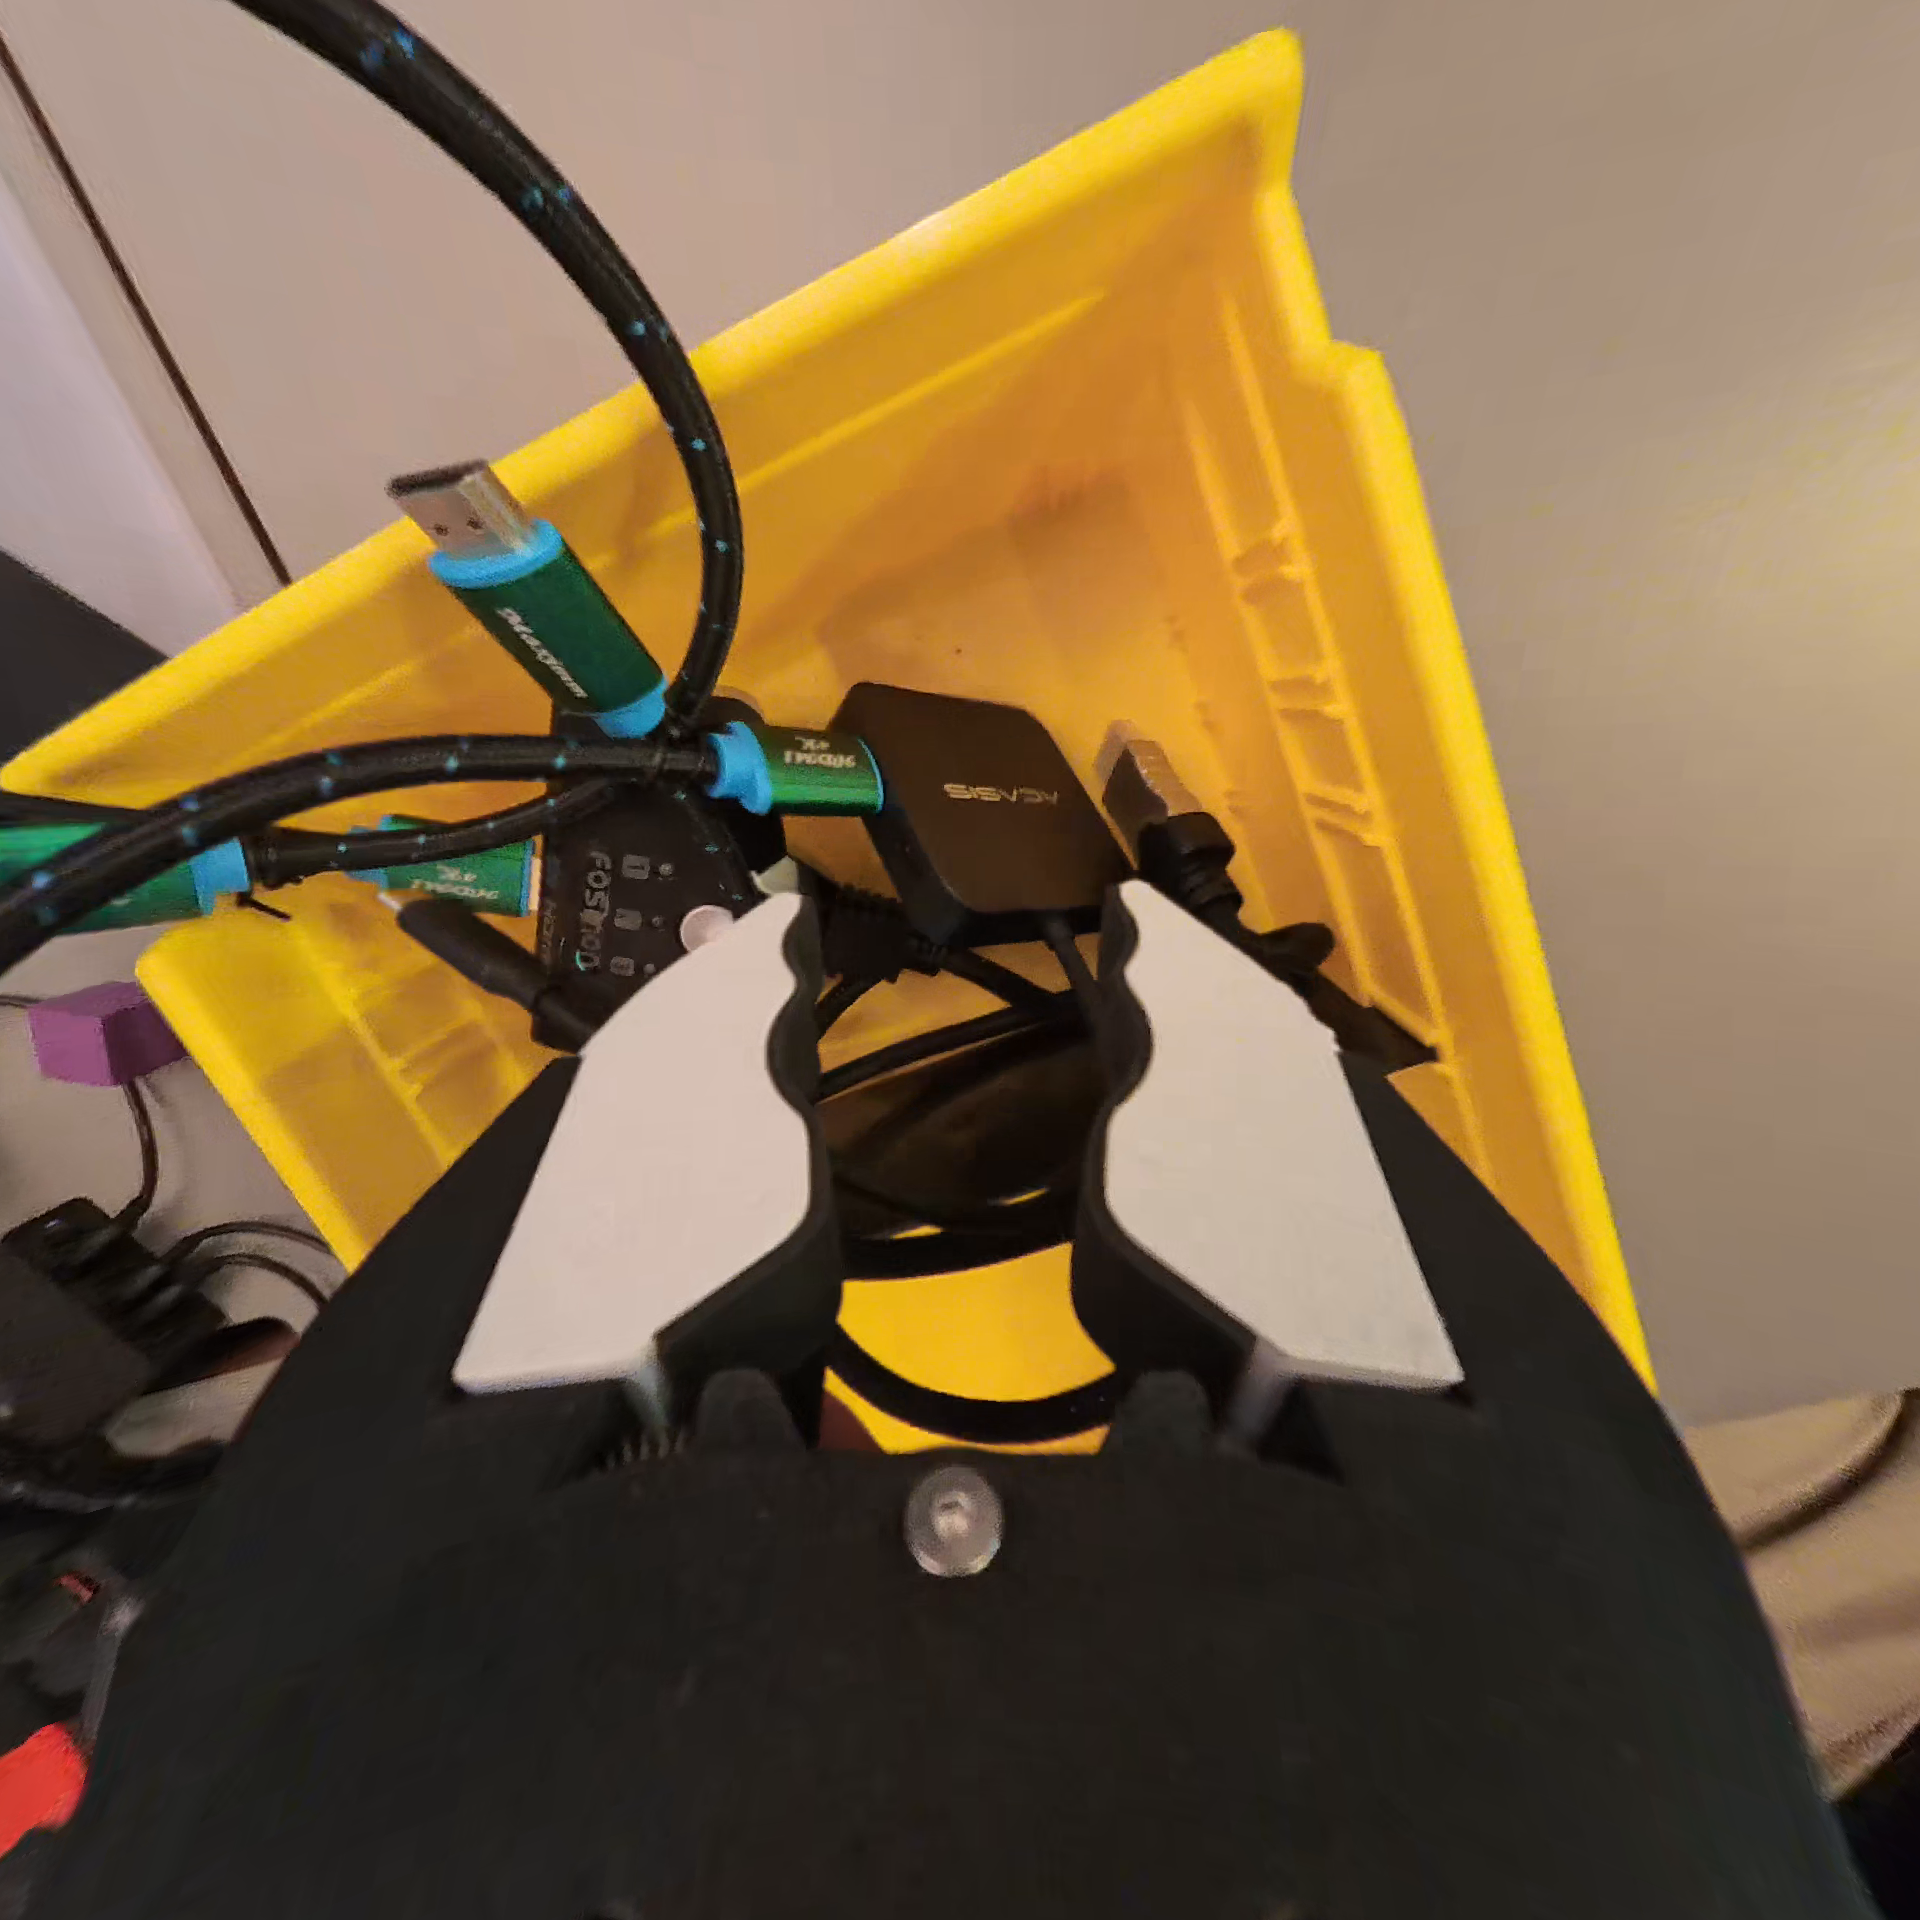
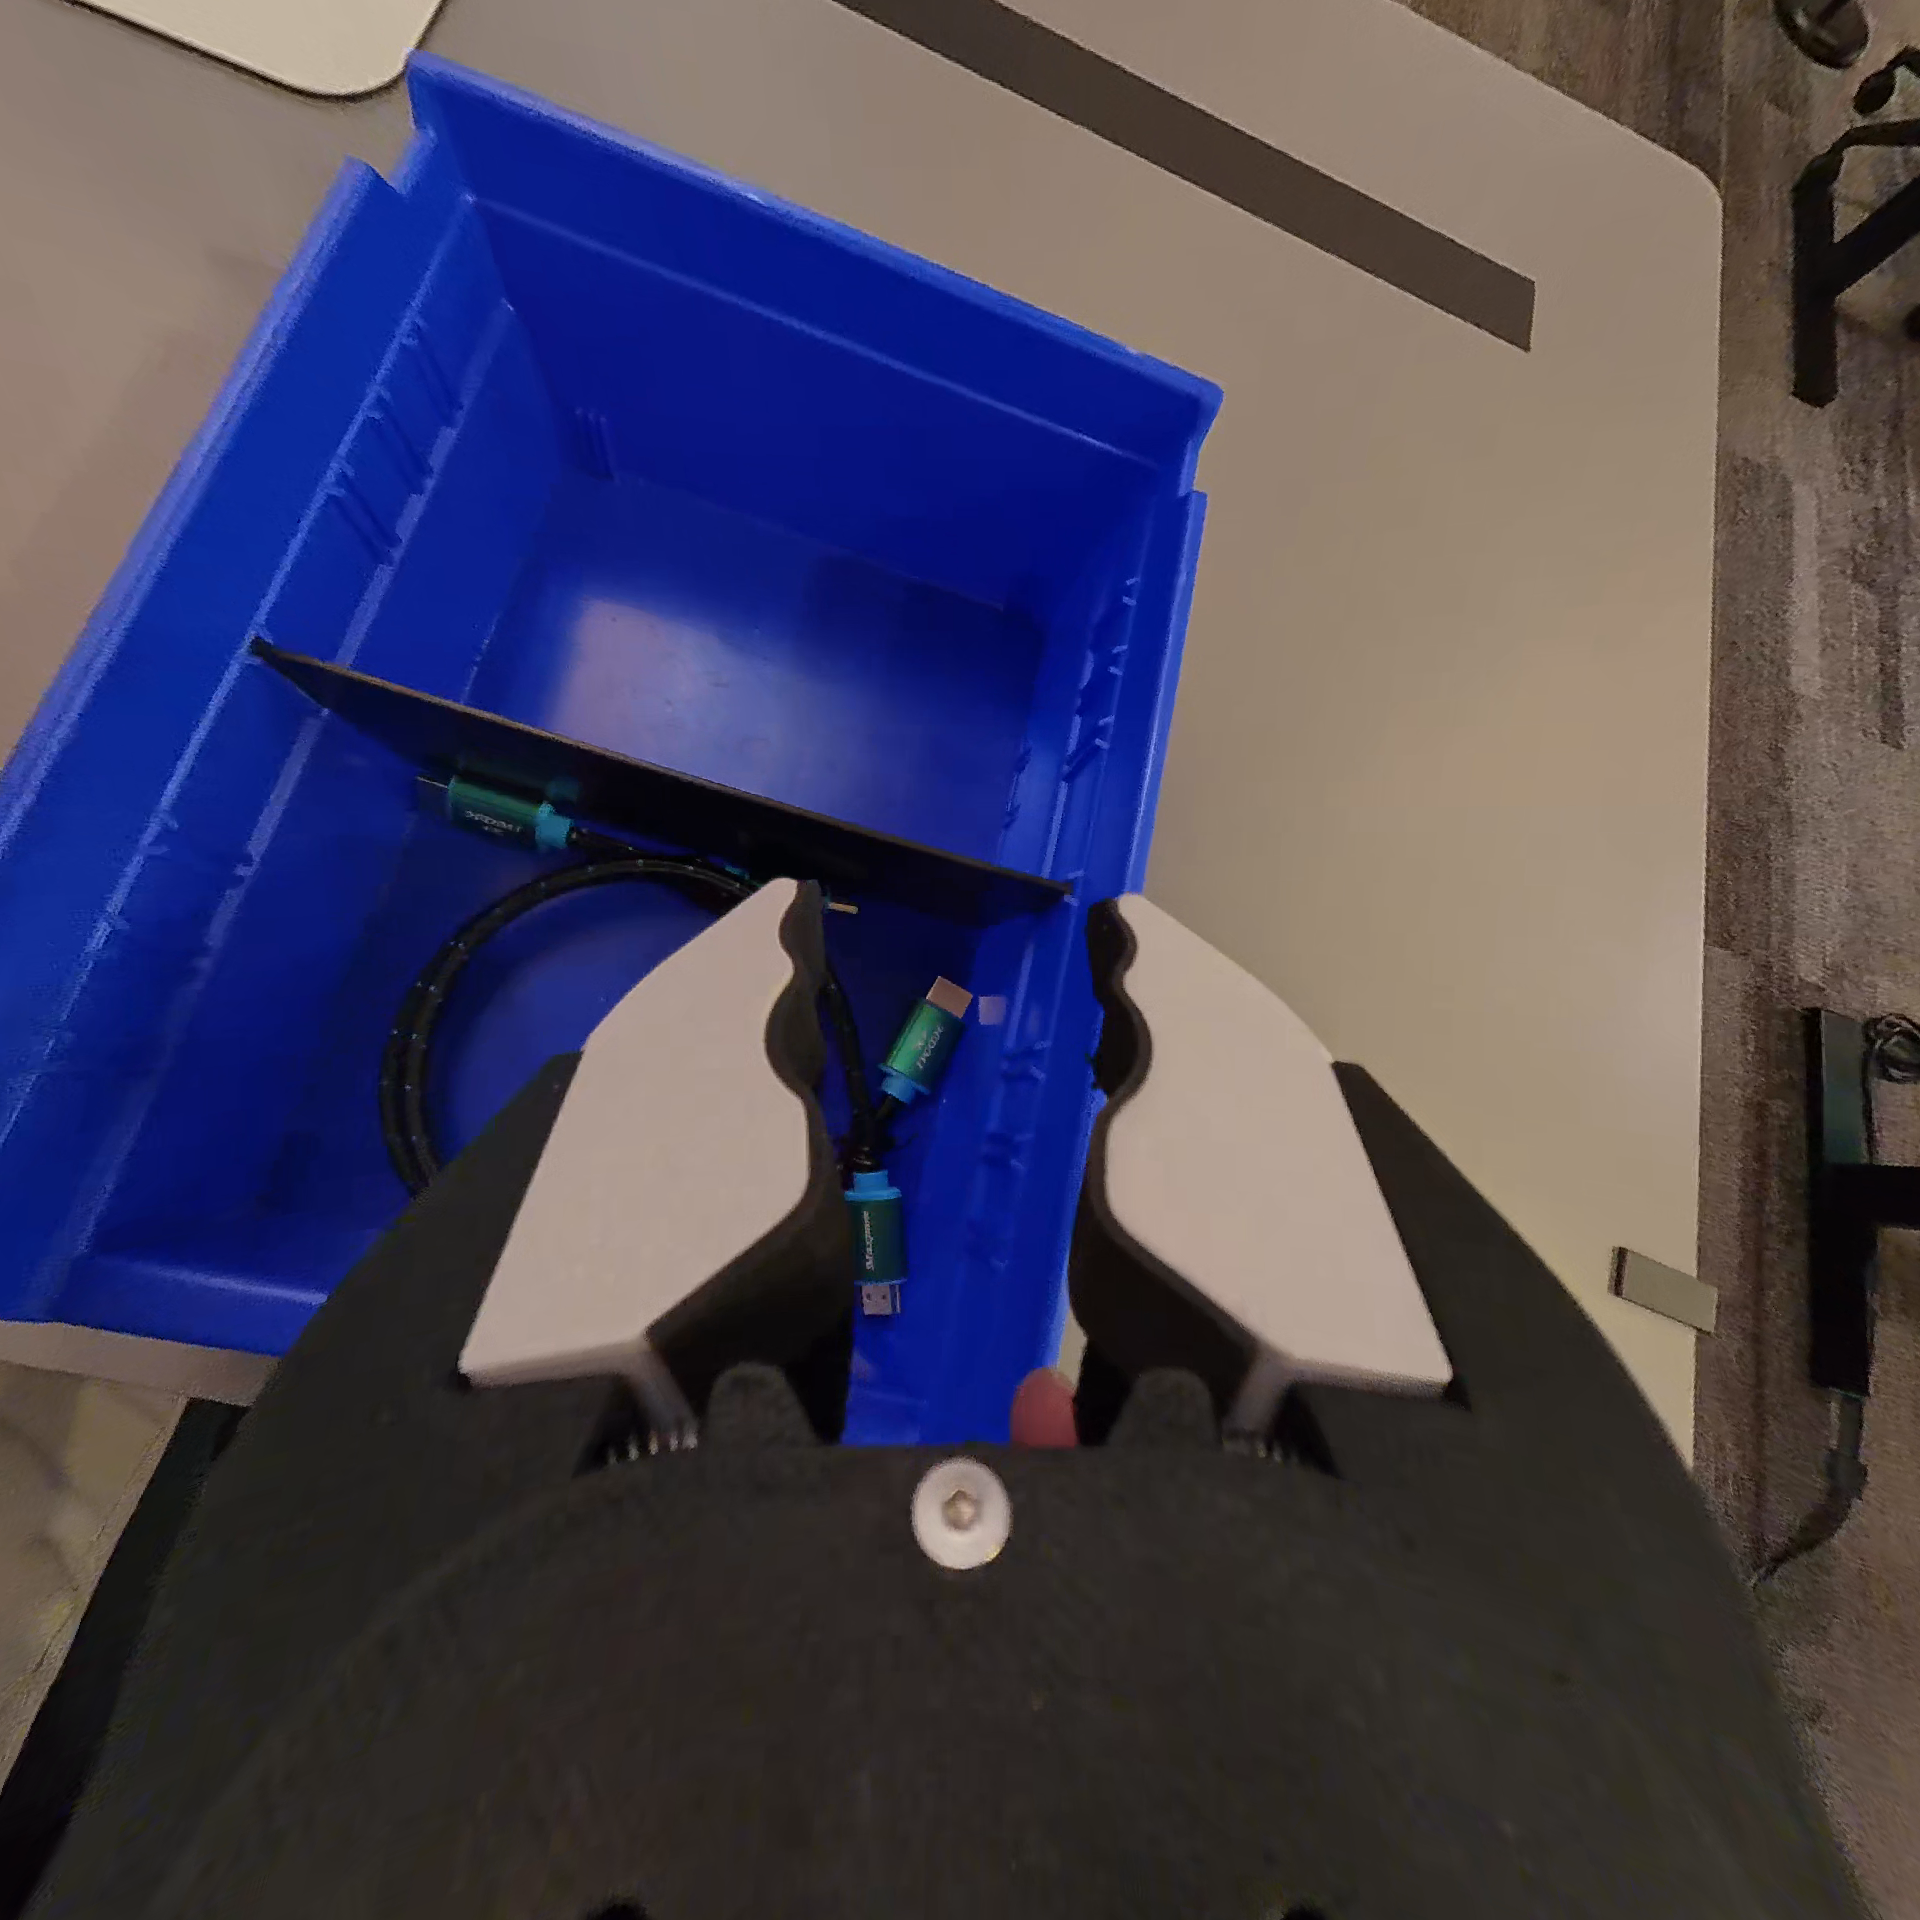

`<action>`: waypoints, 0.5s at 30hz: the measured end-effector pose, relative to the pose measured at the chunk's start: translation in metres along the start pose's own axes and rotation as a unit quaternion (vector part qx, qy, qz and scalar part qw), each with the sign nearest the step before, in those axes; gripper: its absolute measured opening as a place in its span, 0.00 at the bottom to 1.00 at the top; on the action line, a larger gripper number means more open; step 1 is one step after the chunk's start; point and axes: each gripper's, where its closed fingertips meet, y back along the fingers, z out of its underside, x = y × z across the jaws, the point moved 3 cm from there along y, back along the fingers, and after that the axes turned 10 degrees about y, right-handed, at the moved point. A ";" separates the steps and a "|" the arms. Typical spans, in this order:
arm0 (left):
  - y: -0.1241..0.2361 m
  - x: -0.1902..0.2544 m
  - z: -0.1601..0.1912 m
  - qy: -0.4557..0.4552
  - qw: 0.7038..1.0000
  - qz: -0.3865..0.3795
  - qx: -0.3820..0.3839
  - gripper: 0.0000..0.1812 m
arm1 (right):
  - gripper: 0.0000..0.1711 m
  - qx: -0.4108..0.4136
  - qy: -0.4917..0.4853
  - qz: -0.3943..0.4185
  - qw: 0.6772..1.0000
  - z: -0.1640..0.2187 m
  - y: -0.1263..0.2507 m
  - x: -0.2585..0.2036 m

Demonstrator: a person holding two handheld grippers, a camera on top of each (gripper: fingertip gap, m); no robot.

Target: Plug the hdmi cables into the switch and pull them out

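In the left wrist view a yellow bin (image 1: 1039,499) holds a black HDMI switch (image 1: 634,904) with green-and-blue HDMI plugs (image 1: 800,769) at its ports, and a second black box (image 1: 987,800). One green plug (image 1: 540,613) sticks up free. My left gripper (image 1: 956,925) is open just above the black cables, holding nothing. In the right wrist view a blue bin (image 2: 727,343) holds braided HDMI cables (image 2: 436,997) with green plugs (image 2: 920,1039) in its near compartment. My right gripper (image 2: 951,914) is open over that compartment's right wall, empty.
A black divider (image 2: 665,790) splits the blue bin. Both bins stand on a grey table (image 2: 1403,675) with a black strip (image 2: 1247,156). A purple block (image 1: 94,1029) and dark cables (image 1: 114,1299) lie left of the yellow bin. Floor and desk legs (image 2: 1829,260) are to the right. Tip to tip, the grippers are about 70 cm apart.
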 end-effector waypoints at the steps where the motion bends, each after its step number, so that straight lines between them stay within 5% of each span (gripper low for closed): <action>1: -0.001 0.000 0.000 -0.002 1.000 0.004 -0.010 0.30 | 0.28 0.002 -0.001 -0.001 1.000 -0.001 0.000 0.000; 6: 0.008 -0.013 -0.011 0.036 0.999 0.023 0.023 0.27 | 0.29 0.011 -0.001 -0.015 1.000 -0.003 0.000 -0.005; 13: -0.029 -0.011 0.005 0.005 0.996 0.025 -0.080 0.26 | 0.29 0.009 0.001 -0.026 1.000 -0.003 -0.004 -0.008; 15: -0.031 -0.008 0.000 -0.004 0.997 0.032 -0.070 0.16 | 0.29 0.011 0.000 -0.026 1.000 -0.003 -0.004 -0.009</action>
